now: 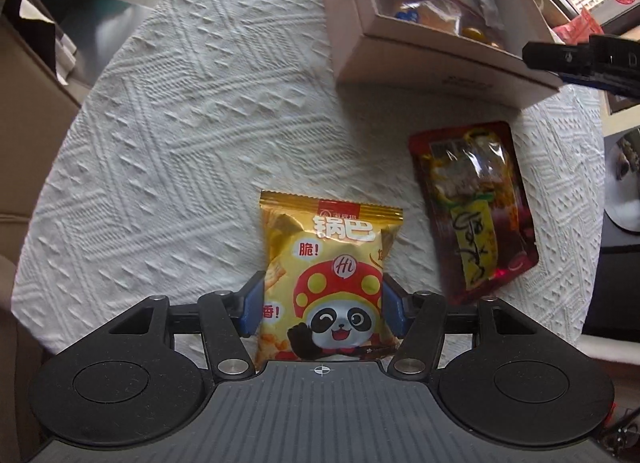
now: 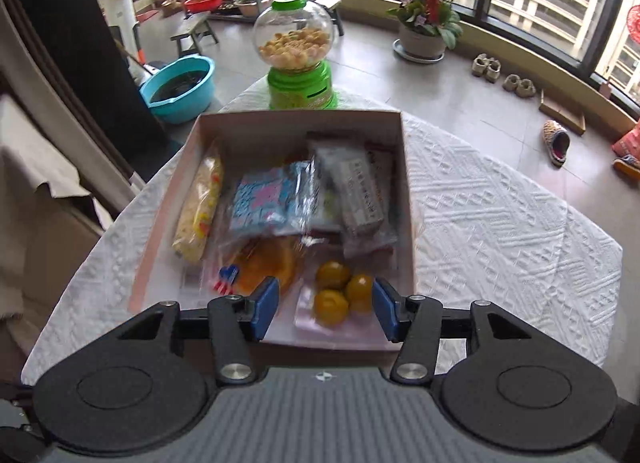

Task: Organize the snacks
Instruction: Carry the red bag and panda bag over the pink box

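The left tool (image 1: 322,305) has its two blue pads on either side of a yellow snack bag (image 1: 326,271) with a panda on the front, pressing on the bag's lower half; it appears to be gripping it, though whether the bag is lifted off the cloth cannot be told. The bag sits toward the near edge of the tabletop (image 1: 168,135), which is covered by a white textured cloth. Just beside it, toward the right edge, lies a flat red packet (image 1: 474,207) with a clear window, apart from the bag. Farther back stands an open cardboard box (image 1: 432,63) already holding several wrapped snacks.

The right tool (image 2: 324,309) is open and empty, hovering over the box's (image 2: 298,121) near side, above a pouch of yellow round sweets (image 2: 340,291). A green candy dispenser (image 2: 298,59) stands at the far edge behind the box.

The bag looks puffed with air, so probably light, soft and crinkly, with brittle contents that hard squeezing could crush. Its glossy film may slip. A hold across the body, as now, seems workable with gentle pressure; the crimped top seam would be a firmer, safer place. The red packet looks flat and limp, best pinched at an edge.
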Demonstrator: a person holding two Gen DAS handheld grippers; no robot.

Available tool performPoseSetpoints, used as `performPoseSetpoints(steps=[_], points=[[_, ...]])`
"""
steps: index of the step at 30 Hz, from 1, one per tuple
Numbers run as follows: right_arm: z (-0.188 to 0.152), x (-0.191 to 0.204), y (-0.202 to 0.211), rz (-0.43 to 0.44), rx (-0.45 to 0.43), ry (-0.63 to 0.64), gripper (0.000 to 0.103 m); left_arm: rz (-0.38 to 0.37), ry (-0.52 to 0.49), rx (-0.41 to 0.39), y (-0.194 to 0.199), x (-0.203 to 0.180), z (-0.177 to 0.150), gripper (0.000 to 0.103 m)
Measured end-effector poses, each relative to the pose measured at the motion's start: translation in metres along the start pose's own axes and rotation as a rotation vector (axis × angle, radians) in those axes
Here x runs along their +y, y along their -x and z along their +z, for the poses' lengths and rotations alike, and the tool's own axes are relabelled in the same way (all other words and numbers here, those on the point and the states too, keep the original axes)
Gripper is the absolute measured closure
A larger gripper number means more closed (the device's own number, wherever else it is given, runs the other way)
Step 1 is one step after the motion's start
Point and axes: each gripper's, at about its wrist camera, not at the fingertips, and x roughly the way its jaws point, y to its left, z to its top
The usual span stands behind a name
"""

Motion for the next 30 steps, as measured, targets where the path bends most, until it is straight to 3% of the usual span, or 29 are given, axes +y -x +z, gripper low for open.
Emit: performPoseSetpoints(steps=[4,5,9,14,19,24,30], points=[[-0.063,0.024,0.027,0.082,0.059,0.035,0.05,0.021,0.041,-0.018,0.0,-0.023,-0.024,0.039],[-0.075,0.029,0.027,0.09,0.067,0.051,0.046,0.025,0.05,-0.024,-0.003,-0.026,-0.027,0.039],[-0.112,0.04,0.006,0.069,0.112,0.144,0.043,0.059,0.07,-0.042,-0.002,-0.036,-0.04,0.039],[-0.116,0.039,-0.011,0.035,0.076,0.187,0.033,0.097,0.074,-0.045,-0.008,-0.047,-0.039,0.039],[-0.107,0.036,-0.017,0.014,0.066,0.172,0.031,0.071,0.075,-0.048,-0.007,-0.053,-0.042,0.039],[-0.111,0.023,-0.027,0.078,0.083,0.146,0.011,0.034,0.079,-0.046,-0.004,-0.048,-0.044,0.039],[-0.121,0.019,-0.026,0.045,0.089,0.12,0.008,0.021,0.07,-0.029,-0.008,-0.032,-0.04,0.039]])
